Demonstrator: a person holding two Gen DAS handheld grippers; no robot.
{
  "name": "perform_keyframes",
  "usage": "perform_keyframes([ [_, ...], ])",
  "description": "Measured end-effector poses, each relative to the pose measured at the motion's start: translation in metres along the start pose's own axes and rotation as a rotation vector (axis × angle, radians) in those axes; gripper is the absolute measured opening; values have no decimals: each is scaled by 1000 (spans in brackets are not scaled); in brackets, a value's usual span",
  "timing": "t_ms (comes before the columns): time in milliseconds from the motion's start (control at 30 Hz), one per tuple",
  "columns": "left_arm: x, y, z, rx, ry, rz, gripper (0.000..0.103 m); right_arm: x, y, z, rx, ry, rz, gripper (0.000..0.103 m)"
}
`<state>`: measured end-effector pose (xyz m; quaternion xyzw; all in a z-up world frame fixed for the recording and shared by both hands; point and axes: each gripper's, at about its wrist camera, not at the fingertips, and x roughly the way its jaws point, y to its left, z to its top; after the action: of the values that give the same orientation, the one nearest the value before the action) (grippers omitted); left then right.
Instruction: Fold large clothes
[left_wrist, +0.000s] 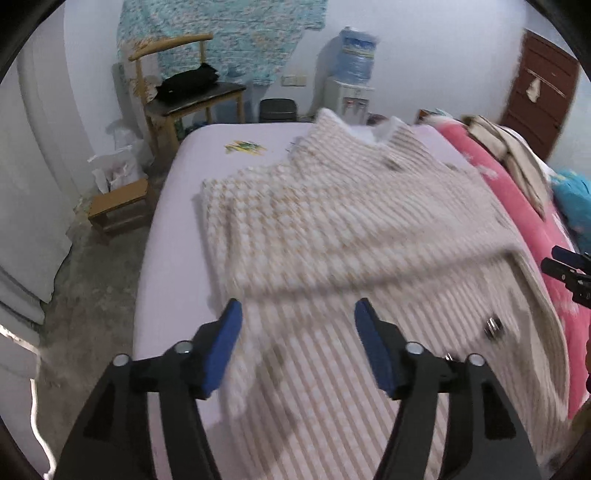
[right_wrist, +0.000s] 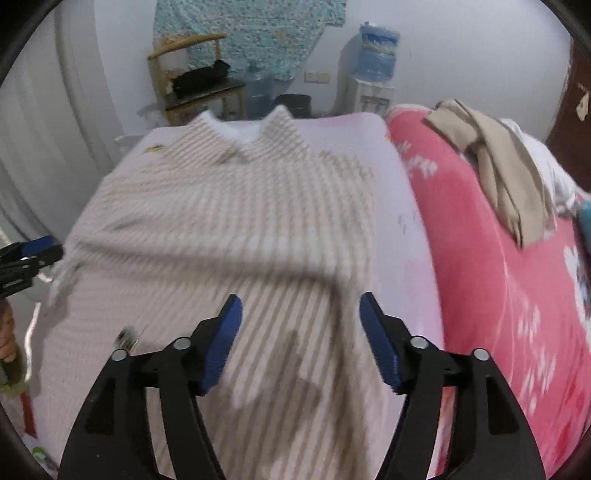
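Note:
A large beige and white striped knit garment (left_wrist: 343, 229) lies spread on the pale pink bed (left_wrist: 177, 206), collar at the far end, with a sleeve folded across its middle. It also shows in the right wrist view (right_wrist: 229, 221). My left gripper (left_wrist: 298, 314) is open and empty, held just above the garment's near left part. My right gripper (right_wrist: 301, 310) is open and empty above the garment's near right part. Each gripper shows at the edge of the other's view, the right one (left_wrist: 565, 269) and the left one (right_wrist: 33, 254).
A red patterned blanket (right_wrist: 498, 280) with a beige cloth (right_wrist: 502, 166) on it lies along the bed's right side. A wooden chair (left_wrist: 184, 92), a low stool (left_wrist: 118, 206), a dark bin (left_wrist: 277, 109) and a water dispenser (left_wrist: 351, 74) stand beyond the bed. Bare floor lies left.

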<state>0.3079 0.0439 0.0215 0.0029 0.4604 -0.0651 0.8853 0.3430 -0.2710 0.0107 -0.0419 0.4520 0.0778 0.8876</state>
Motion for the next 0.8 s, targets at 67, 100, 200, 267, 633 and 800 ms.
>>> perform_keyframes([
  [67,-18,-10,-25,23,13,-19,71,-19,9,-30,12,5,27,71],
  [100,-23,-15,-34,31,18,-30,73,-26,12,-41,19,8,36,72],
  [200,-39,-33,-66,56,36,-60,79,-46,22,-78,60,32,73,77],
  [267,-45,-45,-88,74,59,-62,81,-51,30,-99,76,46,58,79],
  [633,-18,-65,-158,116,161,2,88,-37,52,-159,80,141,-22,87],
  [800,-14,-65,-160,104,162,4,97,-33,49,-163,102,138,-26,95],
])
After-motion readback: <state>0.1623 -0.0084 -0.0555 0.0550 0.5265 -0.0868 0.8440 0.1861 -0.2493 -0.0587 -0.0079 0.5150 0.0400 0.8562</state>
